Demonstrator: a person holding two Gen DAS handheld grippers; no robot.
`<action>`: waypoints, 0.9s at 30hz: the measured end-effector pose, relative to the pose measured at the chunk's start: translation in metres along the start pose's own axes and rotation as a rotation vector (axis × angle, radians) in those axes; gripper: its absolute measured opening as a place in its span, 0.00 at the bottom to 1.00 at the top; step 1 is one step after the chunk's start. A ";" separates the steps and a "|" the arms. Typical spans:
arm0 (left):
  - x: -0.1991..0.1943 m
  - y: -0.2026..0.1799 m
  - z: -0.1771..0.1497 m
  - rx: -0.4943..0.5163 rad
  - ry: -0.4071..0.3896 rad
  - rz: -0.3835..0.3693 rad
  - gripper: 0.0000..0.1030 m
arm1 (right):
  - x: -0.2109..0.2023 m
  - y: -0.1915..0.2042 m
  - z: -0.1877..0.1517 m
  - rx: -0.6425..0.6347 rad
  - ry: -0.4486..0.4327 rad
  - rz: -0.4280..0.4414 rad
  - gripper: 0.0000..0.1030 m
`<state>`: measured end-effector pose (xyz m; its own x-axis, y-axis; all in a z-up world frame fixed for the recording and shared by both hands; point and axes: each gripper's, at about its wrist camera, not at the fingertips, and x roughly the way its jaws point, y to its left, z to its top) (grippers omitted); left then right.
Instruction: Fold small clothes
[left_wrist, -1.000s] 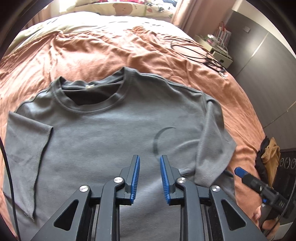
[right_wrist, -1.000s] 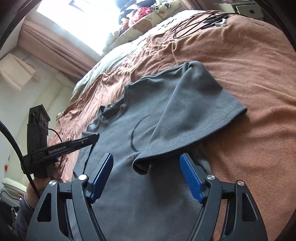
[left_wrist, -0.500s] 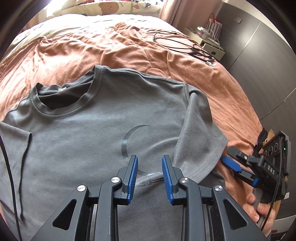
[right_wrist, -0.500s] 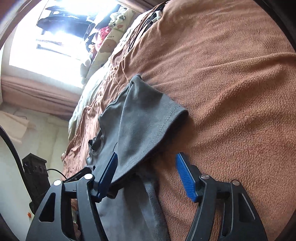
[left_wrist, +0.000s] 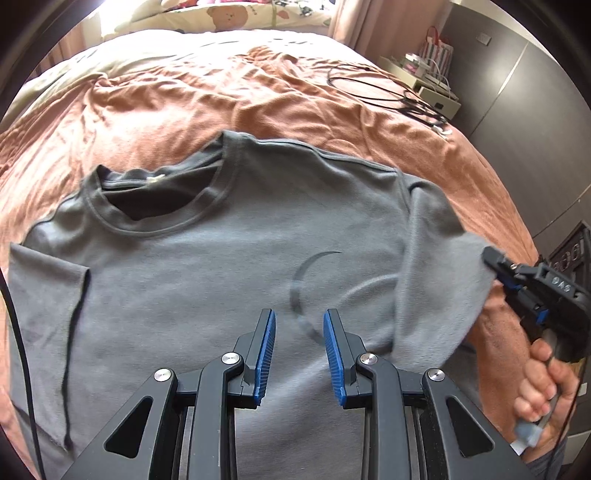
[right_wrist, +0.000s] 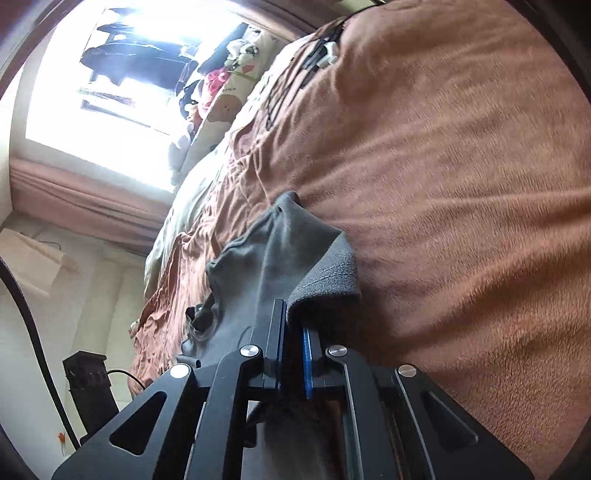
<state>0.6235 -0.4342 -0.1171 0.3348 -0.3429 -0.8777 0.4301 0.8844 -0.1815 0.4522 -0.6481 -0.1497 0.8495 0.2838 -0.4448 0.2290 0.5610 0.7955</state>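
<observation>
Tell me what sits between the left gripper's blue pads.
In the left wrist view, the left gripper hangs open over the grey cotton T-shirt; only the shirt's chest and the tail of its dark crescent print show between the pads.

This is a bedroom in a home. A wide bed fills most of the view, covered with a rust-brown blanket (left_wrist: 303, 107) over a pale sheet (left_wrist: 155, 51). At the head of the bed lies a cream pillow with a bear print (left_wrist: 225, 14), and some soft toys (right_wrist: 243, 48) sit near it. Behind there is a bright window (right_wrist: 110, 74) with brownish-pink curtains (right_wrist: 74, 192) — daylight comes strongly through it. Beside the bed stands a low bedside table (left_wrist: 428, 88) with small things on it, next to dark grey wardrobe doors (left_wrist: 517, 92). Black cables (left_wrist: 388, 92) lie loose on the blanket.
</observation>
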 end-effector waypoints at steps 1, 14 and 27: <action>-0.001 0.006 0.000 -0.010 0.001 0.001 0.28 | 0.001 0.007 0.000 -0.020 0.002 0.000 0.04; -0.009 0.072 -0.012 -0.114 -0.007 -0.019 0.28 | 0.079 0.115 0.012 -0.304 0.136 -0.119 0.04; 0.002 0.096 -0.021 -0.145 0.008 -0.060 0.34 | 0.112 0.143 0.008 -0.377 0.161 -0.081 0.78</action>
<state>0.6473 -0.3436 -0.1456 0.3047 -0.3947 -0.8668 0.3237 0.8988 -0.2955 0.5840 -0.5426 -0.0824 0.7441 0.3278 -0.5822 0.0771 0.8235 0.5621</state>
